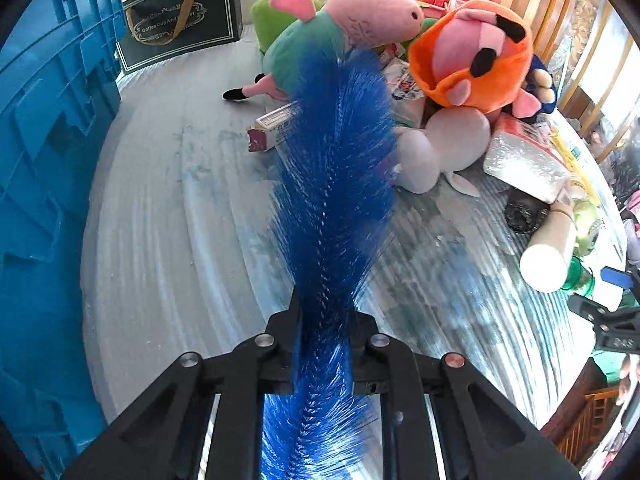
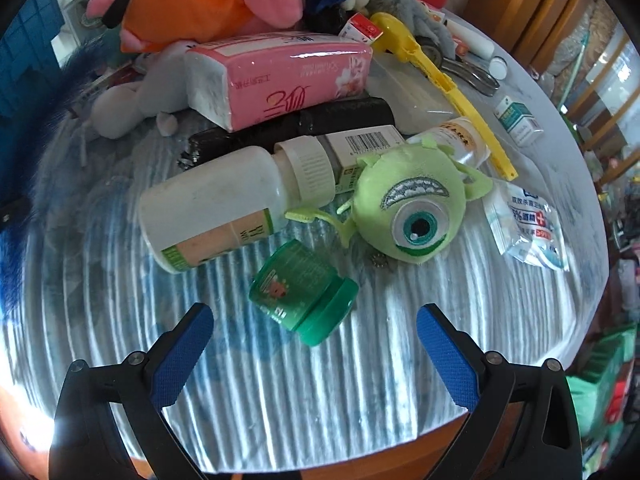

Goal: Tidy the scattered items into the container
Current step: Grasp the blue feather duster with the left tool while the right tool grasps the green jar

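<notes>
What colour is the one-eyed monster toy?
Light green monster toy, teal eye; best in the right wrist view.

blue brush (image 1: pixel 332 184) blurred, handle perhaps cropped

Bright daylight, strong fisheye bending at edges, slight motion blur.

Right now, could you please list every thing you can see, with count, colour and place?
bristle brush: 1, blue, clamped in left gripper
crate: 1, blue, far left
pig plush: 1, pink and teal, back of table
orange plush: 1, beside the pig
tissue pack: 1, pink, on black rolls
white bottle: 1, lying down
green jar: 1, nearest right fingers
one-eyed plush: 1, green, centre
yellow tool: 1, right
left gripper: shut
right gripper: open, empty
</notes>
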`<state>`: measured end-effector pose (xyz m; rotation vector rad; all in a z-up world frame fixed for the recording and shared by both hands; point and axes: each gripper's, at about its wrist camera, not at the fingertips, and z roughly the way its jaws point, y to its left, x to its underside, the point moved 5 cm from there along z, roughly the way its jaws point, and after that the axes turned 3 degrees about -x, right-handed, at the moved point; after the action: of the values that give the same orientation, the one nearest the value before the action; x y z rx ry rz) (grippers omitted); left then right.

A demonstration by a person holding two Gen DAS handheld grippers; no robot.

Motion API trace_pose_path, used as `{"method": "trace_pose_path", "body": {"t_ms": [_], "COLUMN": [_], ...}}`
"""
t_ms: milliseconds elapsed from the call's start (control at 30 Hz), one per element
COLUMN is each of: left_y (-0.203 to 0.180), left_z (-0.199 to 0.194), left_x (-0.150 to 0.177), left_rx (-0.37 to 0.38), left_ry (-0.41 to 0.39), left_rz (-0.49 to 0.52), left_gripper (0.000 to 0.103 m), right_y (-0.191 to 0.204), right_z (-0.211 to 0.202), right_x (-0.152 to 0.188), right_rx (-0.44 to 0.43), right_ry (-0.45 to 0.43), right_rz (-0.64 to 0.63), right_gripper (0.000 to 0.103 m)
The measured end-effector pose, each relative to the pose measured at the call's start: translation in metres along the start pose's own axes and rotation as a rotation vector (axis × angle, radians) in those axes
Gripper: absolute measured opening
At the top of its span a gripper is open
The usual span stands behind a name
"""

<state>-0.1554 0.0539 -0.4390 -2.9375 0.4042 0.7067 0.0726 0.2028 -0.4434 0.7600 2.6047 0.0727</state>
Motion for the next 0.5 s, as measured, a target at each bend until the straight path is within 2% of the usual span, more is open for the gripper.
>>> {"method": "trace_pose_path", "body": {"t_ms": [100,167,233,500], "left_y": [0.000,0.000,0.002,0.000], "left_z": [-0.003,-0.004,-0.006,-0.010], "left_x": [0.001,0.002,0.003,0.010], "left_rx": [0.003,0.002,0.005,0.014], "left_ry": [-0.005,-0.002,-0.002,0.006], "left_rz": [0.001,-0.006,-0.014,-0.010], "left_gripper": [0.015,0.015,0.015,0.015], "right_y": [-0.004,-0.005,-0.006,-0.008], "right_z": [0.005,0.007,0.009,0.015], "right_x": [-0.001,0.000,0.000,-0.004], "right_rx": [0.004,-0.002,0.008,-0.025], "right_ry": [0.001,0.007,0.008,0.010], "right_rz": [0.021,0.031,0.034,0.030], "right_gripper": [0.101,0.094,0.081,0.079]}}
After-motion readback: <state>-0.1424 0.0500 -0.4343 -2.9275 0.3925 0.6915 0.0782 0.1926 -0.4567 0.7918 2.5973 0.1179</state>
